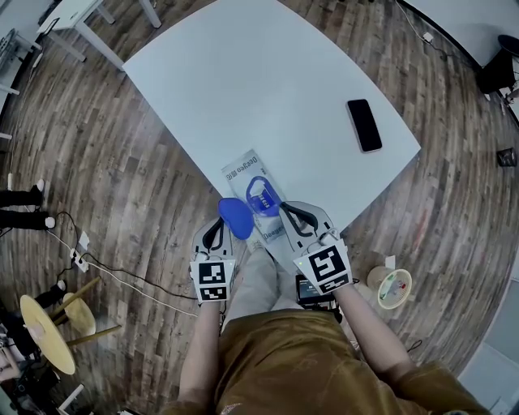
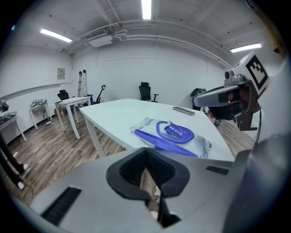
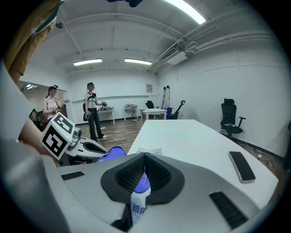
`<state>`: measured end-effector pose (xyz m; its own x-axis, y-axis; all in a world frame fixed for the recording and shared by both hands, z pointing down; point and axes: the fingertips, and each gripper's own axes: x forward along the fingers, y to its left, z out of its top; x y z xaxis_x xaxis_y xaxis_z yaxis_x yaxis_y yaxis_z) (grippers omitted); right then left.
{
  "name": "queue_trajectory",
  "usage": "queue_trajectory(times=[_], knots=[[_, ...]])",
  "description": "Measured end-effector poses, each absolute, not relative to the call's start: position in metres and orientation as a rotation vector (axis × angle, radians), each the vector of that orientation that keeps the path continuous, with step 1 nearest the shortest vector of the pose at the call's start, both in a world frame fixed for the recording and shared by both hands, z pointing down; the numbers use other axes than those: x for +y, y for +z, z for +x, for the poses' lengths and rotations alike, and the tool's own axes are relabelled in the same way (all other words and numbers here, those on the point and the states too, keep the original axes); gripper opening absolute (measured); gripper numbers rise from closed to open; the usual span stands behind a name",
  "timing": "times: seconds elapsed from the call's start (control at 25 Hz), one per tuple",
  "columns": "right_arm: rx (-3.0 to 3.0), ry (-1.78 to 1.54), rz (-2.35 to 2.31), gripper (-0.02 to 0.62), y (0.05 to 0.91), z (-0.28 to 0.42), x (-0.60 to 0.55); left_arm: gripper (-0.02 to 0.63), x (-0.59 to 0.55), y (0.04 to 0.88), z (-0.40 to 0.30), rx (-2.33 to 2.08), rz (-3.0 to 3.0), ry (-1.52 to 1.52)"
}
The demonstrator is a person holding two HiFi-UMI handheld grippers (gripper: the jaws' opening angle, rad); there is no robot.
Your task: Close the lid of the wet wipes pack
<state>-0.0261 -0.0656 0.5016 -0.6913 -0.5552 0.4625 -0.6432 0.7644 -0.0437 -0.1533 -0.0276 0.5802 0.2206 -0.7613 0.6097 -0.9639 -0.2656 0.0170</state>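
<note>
The wet wipes pack lies at the near edge of the white table, white with a blue oval opening. Its blue lid stands open, swung to the pack's left. My left gripper is shut and empty, its tip just beside the lid. My right gripper is shut too, with its tip at the pack's near right edge. In the left gripper view the pack lies ahead of the shut gripper. In the right gripper view the lid shows left of the shut gripper.
A black phone lies on the table's right side. On the floor are a yellow stool, cables and a tape roll. Another table stands at the far left. Two people stand in the background.
</note>
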Motion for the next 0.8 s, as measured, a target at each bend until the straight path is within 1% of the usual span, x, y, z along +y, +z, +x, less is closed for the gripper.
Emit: queue_trajectory(times=[0.36,0.8], knots=[[-2.532,0.268,0.934,0.009,0.494,-0.02,-0.065,0.006,-0.041,0.556,-0.139,-1.6,2.175,0.647],[-2.53,0.279,0.947,0.009,0.492,-0.022,-0.066,0.006,-0.055,0.546,-0.127,-1.575,2.221,0.626]])
